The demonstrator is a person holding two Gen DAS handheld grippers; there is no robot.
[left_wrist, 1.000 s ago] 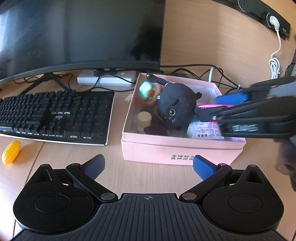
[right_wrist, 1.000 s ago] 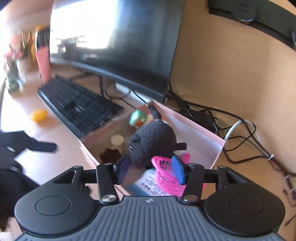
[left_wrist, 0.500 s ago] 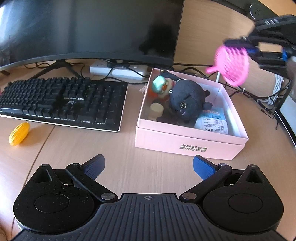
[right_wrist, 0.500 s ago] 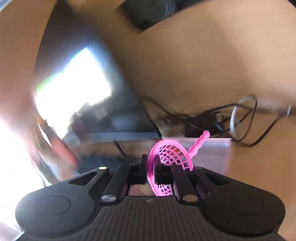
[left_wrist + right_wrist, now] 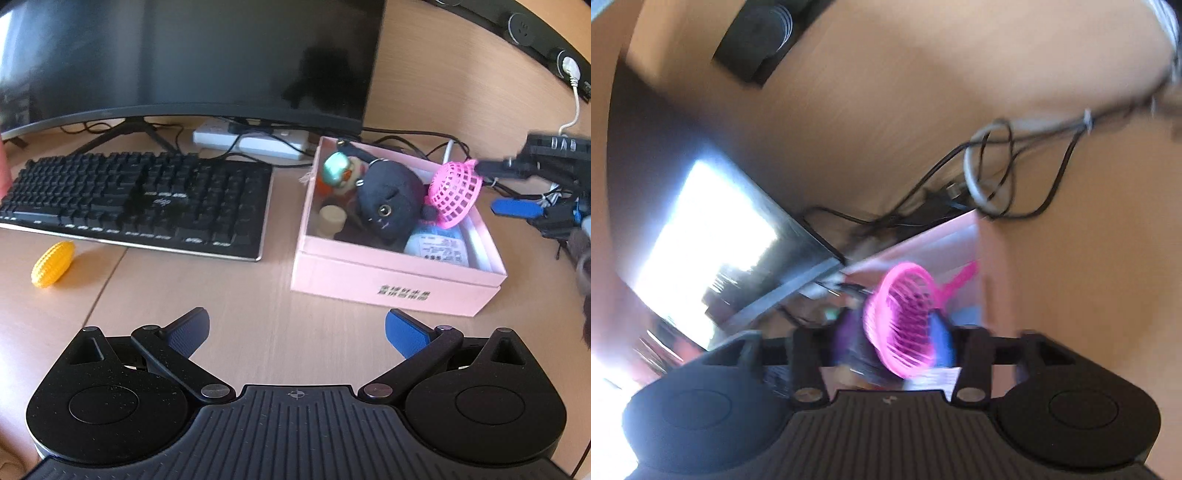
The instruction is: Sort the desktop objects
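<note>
A pink mesh basket tips over the right side of the pink box, against the black plush cat. My right gripper reaches in from the right, rolled on its side, jaws opening. In the blurred right wrist view the pink mesh basket sits loose between the spread fingers of my right gripper. My left gripper stands open over bare desk in front of the box, holding nothing. A yellow corn toy lies at the left.
A black keyboard lies left of the box under a dark monitor. A white power strip and tangled cables run behind the box. Inside the box are also a small figurine, a beige cylinder and a white packet.
The right gripper closed on the pink basket and lifted it high above the box, then rolled and came down over the box's right side with its jaws apart. The left gripper stayed open.
</note>
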